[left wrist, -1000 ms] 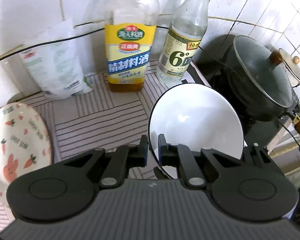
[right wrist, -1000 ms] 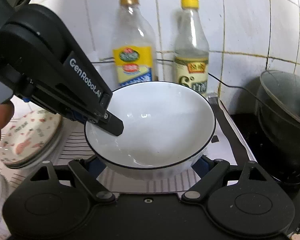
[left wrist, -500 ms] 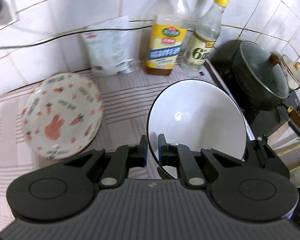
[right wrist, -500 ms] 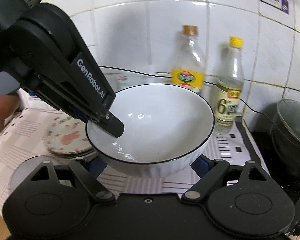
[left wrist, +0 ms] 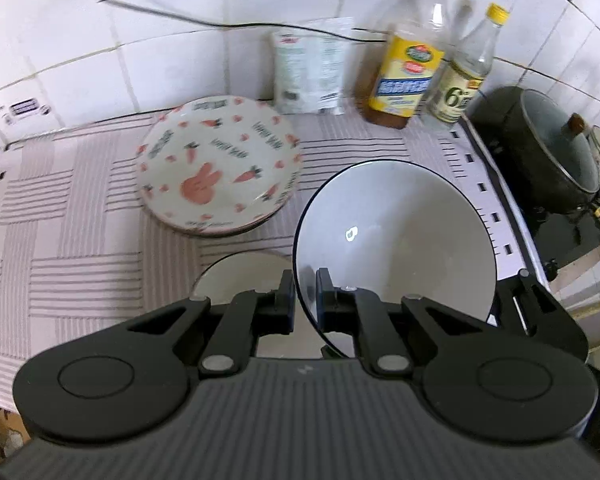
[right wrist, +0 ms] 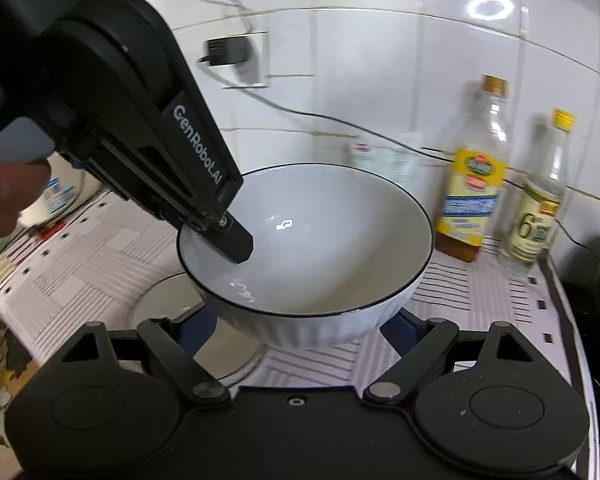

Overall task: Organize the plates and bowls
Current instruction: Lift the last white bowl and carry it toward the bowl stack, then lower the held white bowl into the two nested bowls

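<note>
White black-rimmed bowl (left wrist: pixel 396 236) hangs above the striped bench (left wrist: pixel 80 216), its rim pinched by the left hand-held gripper (left wrist: pixel 305 292) while the right hand-held gripper (right wrist: pixel 300 326) cradles its ribbed sides, apparently steadying it for stacking near the carrot-print plates (left wrist: pixel 220 164).

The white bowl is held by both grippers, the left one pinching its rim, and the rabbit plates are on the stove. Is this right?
Not fully. The rabbit plates lie on the striped mat, not the stove; the left wrist view shows it. The rest holds: the left gripper pinches the rim of the white bowl, and the right gripper grips the bowl's sides.
</note>
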`<act>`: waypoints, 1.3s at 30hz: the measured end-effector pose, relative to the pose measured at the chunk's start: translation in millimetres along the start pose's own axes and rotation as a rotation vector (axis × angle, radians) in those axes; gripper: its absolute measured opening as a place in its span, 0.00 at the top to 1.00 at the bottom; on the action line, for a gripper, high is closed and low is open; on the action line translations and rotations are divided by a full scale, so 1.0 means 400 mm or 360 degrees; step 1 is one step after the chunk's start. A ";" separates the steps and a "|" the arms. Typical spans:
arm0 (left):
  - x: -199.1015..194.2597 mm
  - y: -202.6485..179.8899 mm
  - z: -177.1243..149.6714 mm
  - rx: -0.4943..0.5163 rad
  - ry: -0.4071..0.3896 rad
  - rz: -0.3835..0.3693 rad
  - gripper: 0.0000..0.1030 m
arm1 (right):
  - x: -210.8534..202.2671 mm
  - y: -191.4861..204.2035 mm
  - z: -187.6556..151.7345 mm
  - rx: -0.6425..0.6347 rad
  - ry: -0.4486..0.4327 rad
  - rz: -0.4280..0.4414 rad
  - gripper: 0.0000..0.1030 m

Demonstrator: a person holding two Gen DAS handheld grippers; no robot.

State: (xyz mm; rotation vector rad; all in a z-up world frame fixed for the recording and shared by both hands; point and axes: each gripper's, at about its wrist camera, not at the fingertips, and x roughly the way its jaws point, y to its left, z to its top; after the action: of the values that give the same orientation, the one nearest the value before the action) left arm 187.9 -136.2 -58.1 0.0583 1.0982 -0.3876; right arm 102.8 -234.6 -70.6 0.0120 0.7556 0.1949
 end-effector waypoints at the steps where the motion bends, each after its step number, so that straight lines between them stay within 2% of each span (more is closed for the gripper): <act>1: -0.002 0.013 -0.005 -0.0015 0.0007 0.0007 0.92 | 0.000 0.009 0.000 -0.0011 0.0003 0.0021 0.11; 10: 0.021 0.112 -0.048 -0.0142 0.0099 0.0055 0.92 | 0.040 0.081 0.011 -0.0040 0.0101 0.0200 0.11; 16: 0.064 0.129 -0.062 -0.0143 0.0205 0.0082 0.91 | 0.071 0.108 -0.005 -0.0058 0.0197 0.0261 0.11; 30: 0.122 0.133 -0.070 -0.0119 0.0287 0.0225 0.88 | 0.130 0.135 -0.010 -0.0162 0.0339 0.0262 0.12; 39: 0.141 0.114 -0.089 -0.0045 0.0285 0.0302 0.85 | 0.132 0.149 -0.007 -0.0257 0.0337 0.0215 0.08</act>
State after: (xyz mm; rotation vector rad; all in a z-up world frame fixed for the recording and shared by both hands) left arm 195.0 -100.9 -130.3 0.1737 1.2627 -0.1986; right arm 128.2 -166.6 -103.5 -0.1124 0.9490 0.3899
